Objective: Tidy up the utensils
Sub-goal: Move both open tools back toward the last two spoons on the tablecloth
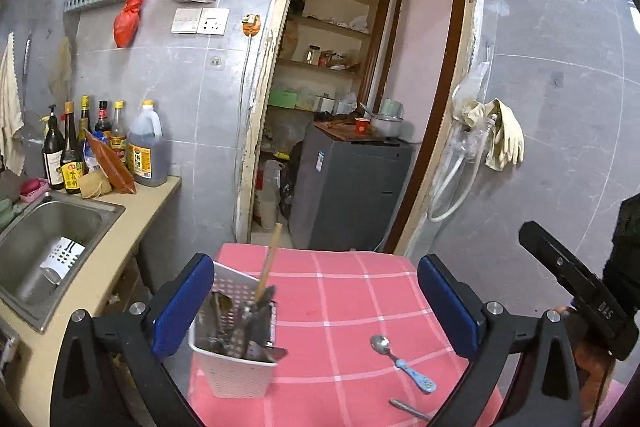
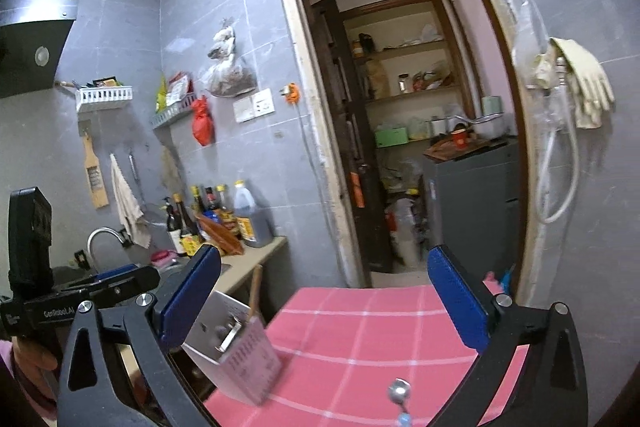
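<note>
Pink cloth, loose spoon, white caddy

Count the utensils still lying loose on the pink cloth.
2. A spoon with a blue patterned handle lies right of the white utensil holder; a plain metal handle lies nearer, its far end cut off. More may sit below the frame.
</note>
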Available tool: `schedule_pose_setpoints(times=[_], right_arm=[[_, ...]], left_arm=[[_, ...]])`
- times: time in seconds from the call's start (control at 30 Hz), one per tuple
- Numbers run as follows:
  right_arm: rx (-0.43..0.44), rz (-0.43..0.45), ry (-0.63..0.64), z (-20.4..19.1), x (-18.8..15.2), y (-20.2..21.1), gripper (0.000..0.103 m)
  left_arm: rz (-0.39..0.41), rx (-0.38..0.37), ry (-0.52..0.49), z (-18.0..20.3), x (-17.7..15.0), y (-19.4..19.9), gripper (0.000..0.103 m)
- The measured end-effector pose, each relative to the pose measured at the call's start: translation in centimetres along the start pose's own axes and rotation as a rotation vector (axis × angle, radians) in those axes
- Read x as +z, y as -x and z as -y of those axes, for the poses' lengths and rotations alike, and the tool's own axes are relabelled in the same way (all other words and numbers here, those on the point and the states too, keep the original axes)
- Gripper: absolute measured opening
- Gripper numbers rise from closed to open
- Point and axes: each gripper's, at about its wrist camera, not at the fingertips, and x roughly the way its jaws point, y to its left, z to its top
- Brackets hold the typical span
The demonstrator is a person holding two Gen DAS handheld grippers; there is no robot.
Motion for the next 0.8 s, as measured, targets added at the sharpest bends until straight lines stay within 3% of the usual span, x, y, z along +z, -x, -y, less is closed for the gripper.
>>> schedule_pose_setpoints(times=[0.4, 0.8], right_arm=[[-0.126, -0.08, -0.012, 5.8, -2.3, 4.5, 0.102], [-0.173, -0.191, -0.067, 11.5, -6.0, 5.1, 0.102]], left_arm=[[-0.032, -0.006, -0.061, 5.2, -3.7, -0.3, 0.103], [-0.249, -0.041, 0.006, 6.7, -9.5, -4.1, 0.103]])
